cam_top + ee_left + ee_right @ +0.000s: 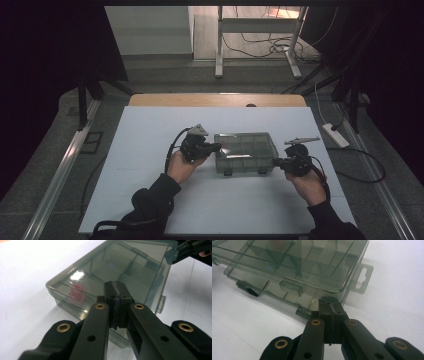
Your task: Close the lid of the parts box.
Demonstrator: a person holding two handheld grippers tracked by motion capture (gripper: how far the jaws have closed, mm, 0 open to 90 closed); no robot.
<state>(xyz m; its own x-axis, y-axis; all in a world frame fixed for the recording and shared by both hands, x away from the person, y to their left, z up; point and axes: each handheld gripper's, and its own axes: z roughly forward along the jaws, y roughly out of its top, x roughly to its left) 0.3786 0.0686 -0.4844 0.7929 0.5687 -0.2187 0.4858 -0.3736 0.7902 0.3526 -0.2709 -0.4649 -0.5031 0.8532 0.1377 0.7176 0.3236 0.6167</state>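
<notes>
One clear smoky plastic compartment box (246,152) sits near the middle of the white table (150,145). Two handheld grippers, the left gripper (216,146) and the right gripper (275,161), meet it, one at each end.

The compartment box (246,152) between the black tongs was smoky grey and transparent. A red item (77,292) showed inside it. The tabletop (150,145) was white.

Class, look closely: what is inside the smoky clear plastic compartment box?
Inside the smoky clear plastic compartment box, dividers form compartments, and a small red item sits in one. The tinted lid's glare obscures other contents.
</notes>
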